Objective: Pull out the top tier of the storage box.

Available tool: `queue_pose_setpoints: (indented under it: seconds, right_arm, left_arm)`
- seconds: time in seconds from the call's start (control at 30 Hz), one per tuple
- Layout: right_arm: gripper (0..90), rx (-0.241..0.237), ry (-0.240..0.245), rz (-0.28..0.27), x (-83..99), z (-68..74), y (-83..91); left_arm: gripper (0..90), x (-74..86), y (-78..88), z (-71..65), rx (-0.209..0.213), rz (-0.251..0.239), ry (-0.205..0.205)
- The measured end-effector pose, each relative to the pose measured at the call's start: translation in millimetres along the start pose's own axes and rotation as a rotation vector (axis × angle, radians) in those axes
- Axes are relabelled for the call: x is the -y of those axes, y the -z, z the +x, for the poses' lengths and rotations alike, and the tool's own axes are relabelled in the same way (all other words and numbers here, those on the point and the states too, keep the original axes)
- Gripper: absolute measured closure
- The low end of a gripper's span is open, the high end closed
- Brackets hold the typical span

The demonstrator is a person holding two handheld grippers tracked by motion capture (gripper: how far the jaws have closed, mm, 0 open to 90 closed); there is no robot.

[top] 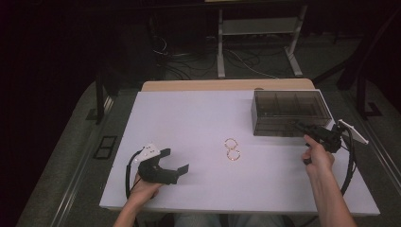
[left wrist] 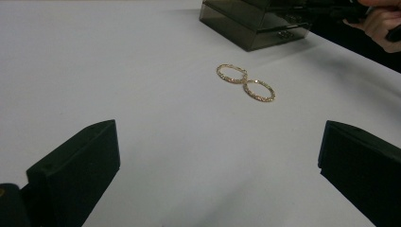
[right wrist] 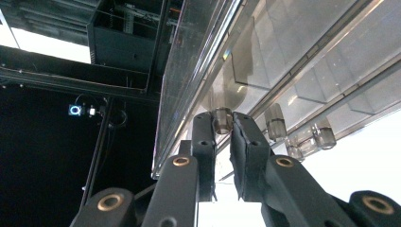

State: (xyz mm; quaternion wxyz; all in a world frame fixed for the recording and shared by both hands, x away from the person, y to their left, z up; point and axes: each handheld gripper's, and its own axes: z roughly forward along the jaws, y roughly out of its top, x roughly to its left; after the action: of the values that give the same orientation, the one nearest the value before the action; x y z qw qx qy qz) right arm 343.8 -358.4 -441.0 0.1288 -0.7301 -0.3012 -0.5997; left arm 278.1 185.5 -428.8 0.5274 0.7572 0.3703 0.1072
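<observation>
A smoky clear drawer box (top: 288, 111) stands at the table's far right. My right gripper (top: 303, 126) reaches its front face. In the right gripper view the box (right wrist: 293, 61) looms close and the right gripper (right wrist: 227, 126) is shut on a small round drawer knob (right wrist: 221, 115). Two gold hoops (top: 232, 148) lie touching mid-table, also seen in the left gripper view as gold hoops (left wrist: 246, 82). My left gripper (top: 176, 161) rests near the front left, open, its jaws wide apart with bare table between them (left wrist: 218, 130), pointing toward the hoops.
The white table top (top: 189, 118) has a wooden strip (top: 227, 85) along its far edge. Beyond it stand a desk frame (top: 257, 42) and floor cables (top: 189, 61). Two more knobs (right wrist: 302, 135) sit beside the gripped one.
</observation>
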Motion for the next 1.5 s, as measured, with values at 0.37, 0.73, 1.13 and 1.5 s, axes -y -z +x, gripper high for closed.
queue_pose_setpoints:
  seconds: [0.37,0.73,1.13,1.5]
  right_arm:
    - [79.4,-0.017,-0.008,-0.003,3.6,-2.2,4.1]
    - [79.3,-0.016,-0.003,0.002,7.3,-2.7,9.1]
    - [79.3,-0.019,0.001,-0.007,13.0,-3.8,14.5]
    - [79.3,-0.026,-0.01,-0.007,19.6,-4.9,22.0]
  left_arm:
    - [0.0,0.1,-0.7,-0.3,0.0,0.002,0.001]
    - [0.0,0.1,-1.2,-0.3,-0.001,0.006,-0.002]
    - [0.0,0.1,-1.5,-0.3,-0.002,0.007,-0.005]
    - [0.0,0.2,-2.2,-0.6,-0.001,0.008,-0.004]
